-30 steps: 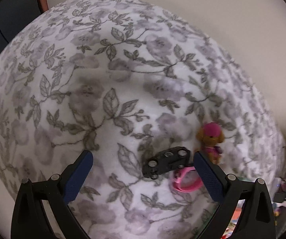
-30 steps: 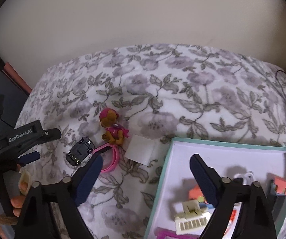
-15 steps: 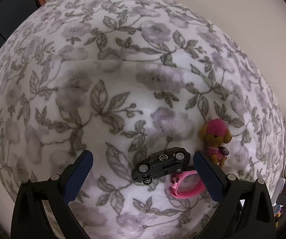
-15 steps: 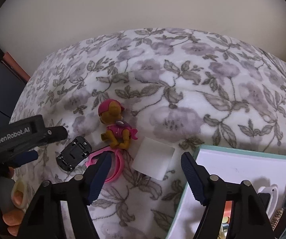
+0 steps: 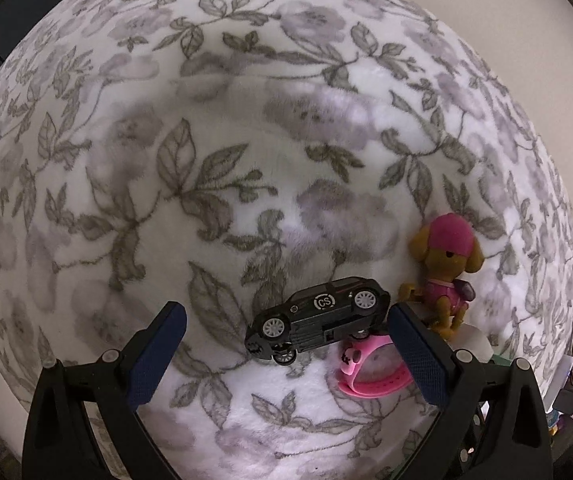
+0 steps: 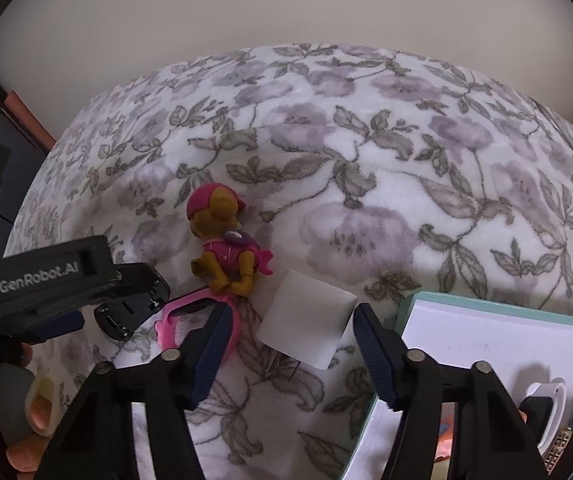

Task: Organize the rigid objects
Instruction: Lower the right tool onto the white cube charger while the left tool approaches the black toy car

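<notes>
Left gripper [image 5: 284, 330], seen through its own wrist camera, points down at a floral blanket [image 5: 206, 140] with its blue-padded jaws spread wide and nothing pressed between them. A black toy car [image 5: 318, 314] lies tipped on its side between the fingertips, much nearer the right-hand pad, though whether it touches that pad cannot be told. Just below the car and partly under it sits a pink toy watch [image 5: 370, 368], its band passing behind the right-hand finger. Beyond that finger, to the right, a toy puppy [image 5: 444, 268] in a pink cap and pink vest stands upright on the blanket, with a white block showing only as a corner below it.

Right gripper [image 6: 290, 326], in its own view, is angled steeply down over the same blanket [image 6: 366, 152]; its jaws have just been closing and stand partly open, framing a white square block [image 6: 306, 318] without the pads pressing on it. The left-hand finger overlaps the pink toy watch [image 6: 174, 316]. Ahead and to the left, the toy puppy [image 6: 222, 240] faces away. Further left, the left gripper's black body [image 6: 58, 280] hangs over the black toy car [image 6: 126, 312], and a hand [image 6: 32, 412] grips its handle at the lower edge. To the right, a teal-rimmed tray [image 6: 486, 304] lies on the blanket holding small items.
</notes>
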{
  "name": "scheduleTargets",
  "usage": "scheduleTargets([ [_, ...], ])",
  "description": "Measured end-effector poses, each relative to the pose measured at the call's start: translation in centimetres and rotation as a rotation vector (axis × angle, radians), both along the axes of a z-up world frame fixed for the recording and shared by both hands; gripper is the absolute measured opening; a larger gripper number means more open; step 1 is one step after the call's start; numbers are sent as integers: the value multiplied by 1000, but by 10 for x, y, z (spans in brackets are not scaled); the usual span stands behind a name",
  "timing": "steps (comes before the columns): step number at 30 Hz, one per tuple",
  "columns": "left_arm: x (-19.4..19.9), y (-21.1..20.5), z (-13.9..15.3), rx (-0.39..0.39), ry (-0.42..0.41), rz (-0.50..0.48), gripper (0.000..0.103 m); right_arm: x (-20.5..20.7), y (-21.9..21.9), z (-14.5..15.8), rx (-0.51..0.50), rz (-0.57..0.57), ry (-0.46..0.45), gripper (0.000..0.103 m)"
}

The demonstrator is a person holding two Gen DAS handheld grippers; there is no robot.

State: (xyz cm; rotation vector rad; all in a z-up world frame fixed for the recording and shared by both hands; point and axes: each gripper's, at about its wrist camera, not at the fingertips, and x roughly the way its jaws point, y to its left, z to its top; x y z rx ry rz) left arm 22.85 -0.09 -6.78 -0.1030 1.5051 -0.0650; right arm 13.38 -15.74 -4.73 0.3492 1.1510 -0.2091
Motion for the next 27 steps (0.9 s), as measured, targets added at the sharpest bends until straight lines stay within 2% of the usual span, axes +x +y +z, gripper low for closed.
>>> scheduleTargets([
  [9,-3,3,-17,-24,7,13,100,1,-2,-4,12,1,-13,61],
  [12,-2,-2,-23,-24,8,15,100,2,-2,-8,13,-5,-13,58],
  [19,4,-1,-20,-18,-27,24,100,3,2,-9,-28,5,-15,57],
  [27,4,-10,-23,13,-13,29,100,3,3,-9,-32,3,-20,57],
])
